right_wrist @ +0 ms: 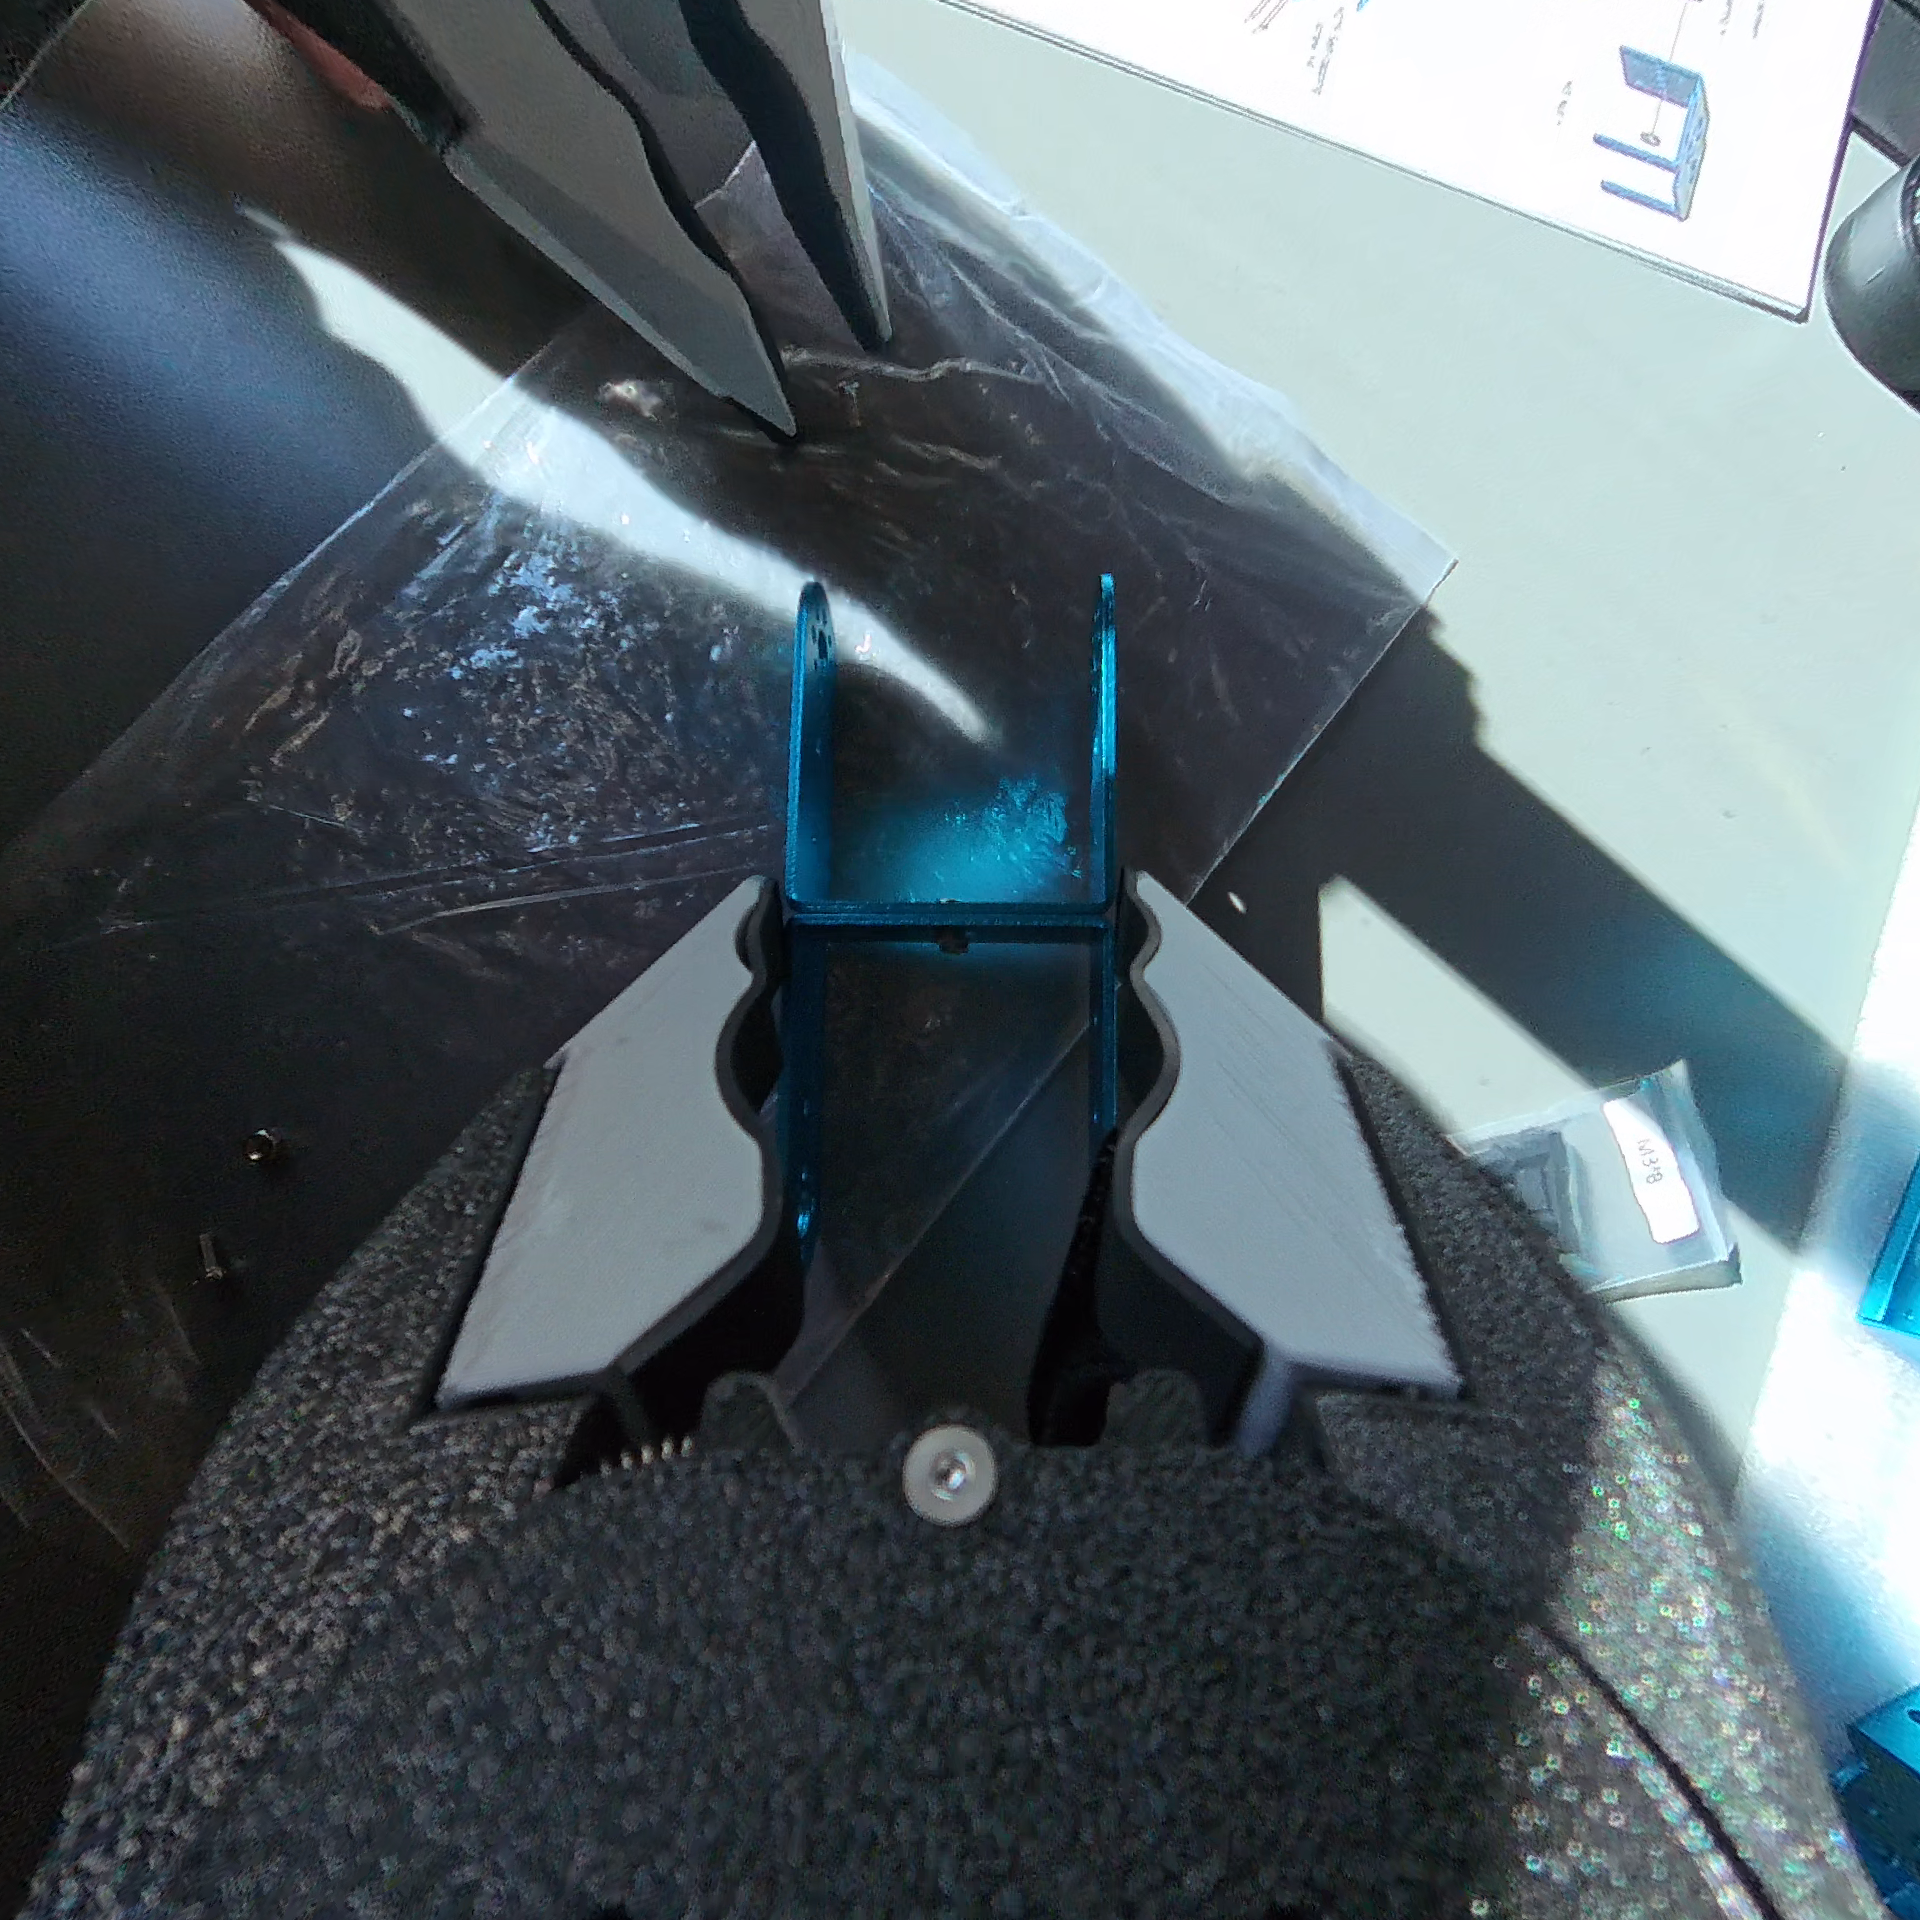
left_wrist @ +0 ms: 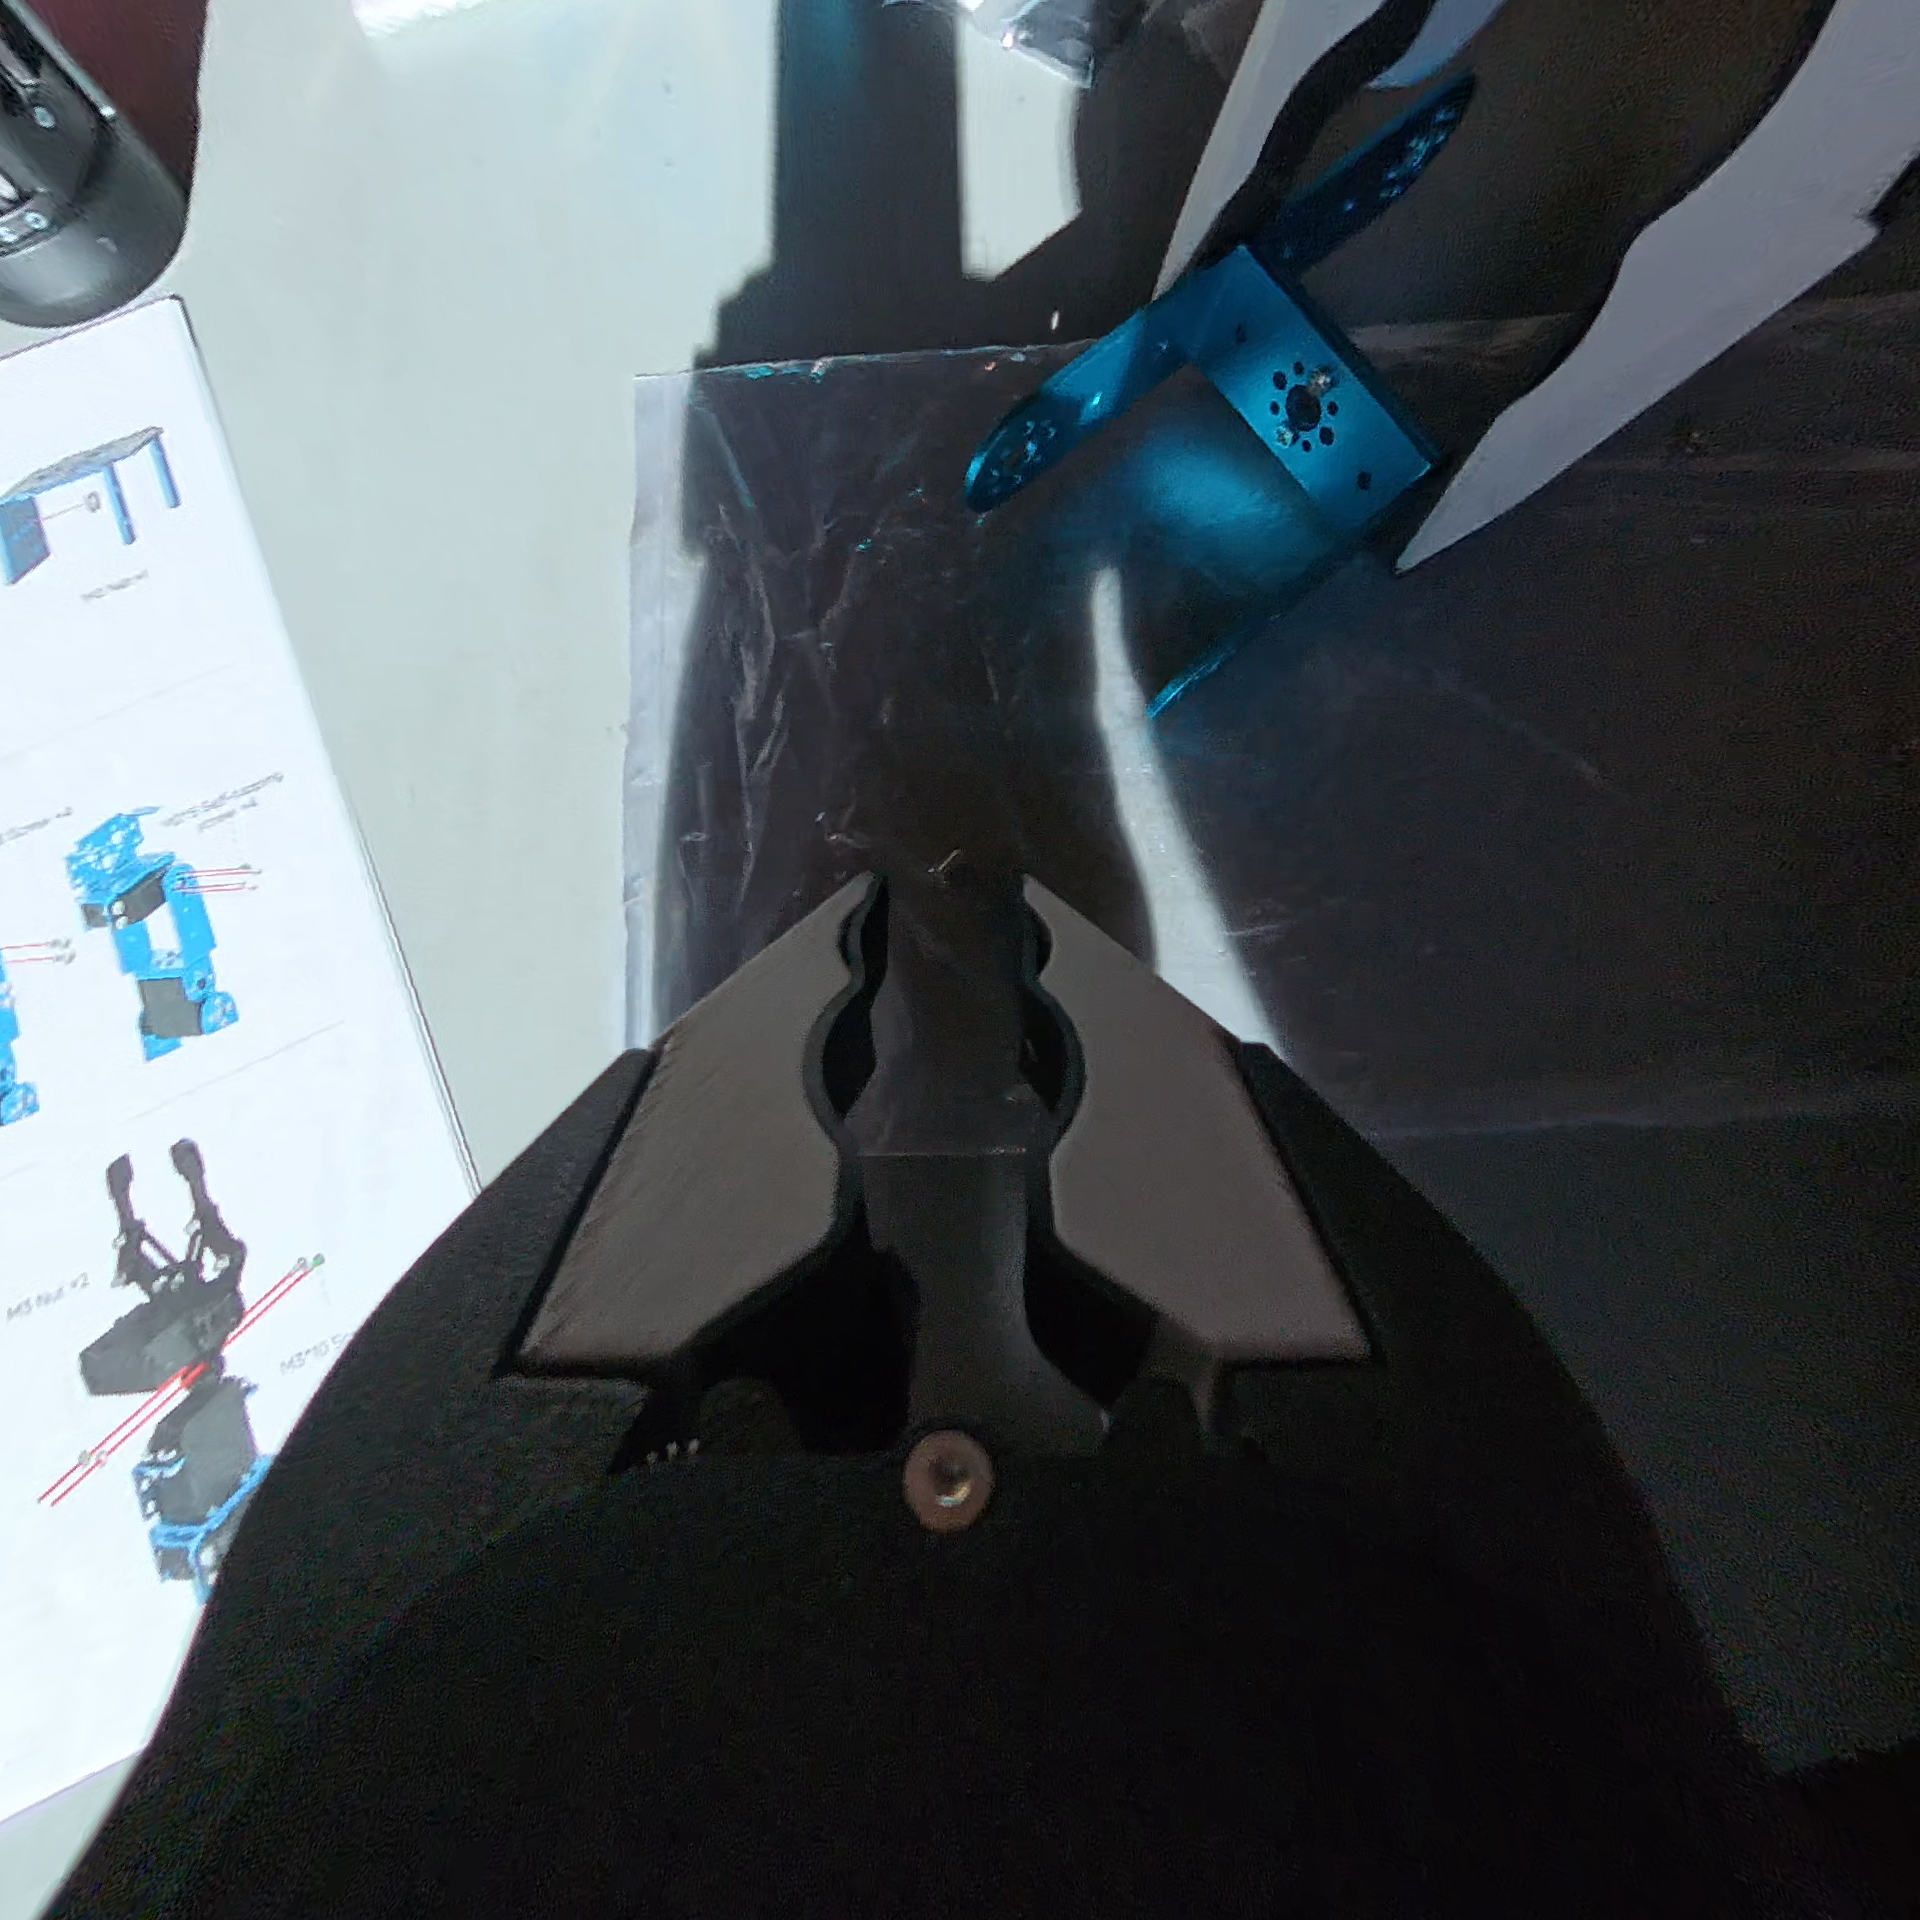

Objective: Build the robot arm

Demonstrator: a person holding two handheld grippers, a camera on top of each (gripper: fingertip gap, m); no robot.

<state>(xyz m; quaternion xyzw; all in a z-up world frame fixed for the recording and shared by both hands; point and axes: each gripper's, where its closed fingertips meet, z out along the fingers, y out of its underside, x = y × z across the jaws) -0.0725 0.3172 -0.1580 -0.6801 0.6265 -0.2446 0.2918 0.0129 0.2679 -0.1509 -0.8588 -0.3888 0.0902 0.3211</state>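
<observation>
My right gripper point(right_wrist: 951, 899) is shut on a blue metal U-shaped bracket point(right_wrist: 945, 831), its fingers pressing the bracket's two side walls. It holds the bracket just above a clear plastic bag point(right_wrist: 520, 727) lying on the white table point(right_wrist: 1558, 468). In the left wrist view the bracket point(left_wrist: 1174, 364) and right gripper point(left_wrist: 1288, 436) are at the upper right. My left gripper point(left_wrist: 951, 883) is nearly closed, with an edge of the clear bag point(left_wrist: 831, 623) pinched between its fingers. It also shows at the top of the right wrist view point(right_wrist: 831, 379), tips down on the bag.
A printed assembly sheet point(left_wrist: 156, 831) lies left of the bag, with a black cylindrical object point(left_wrist: 62, 187) beyond it. A small labelled parts bag point(right_wrist: 1631, 1184) and another blue part point(right_wrist: 1896, 1268) sit at the right. Small screws point(right_wrist: 257, 1146) lie at the left. Deep shadows cross the table. About 11 cm separates my left fingertips from my right. The black cylindrical object point(left_wrist: 62, 187) is about equally far from each gripper, around 25 cm.
</observation>
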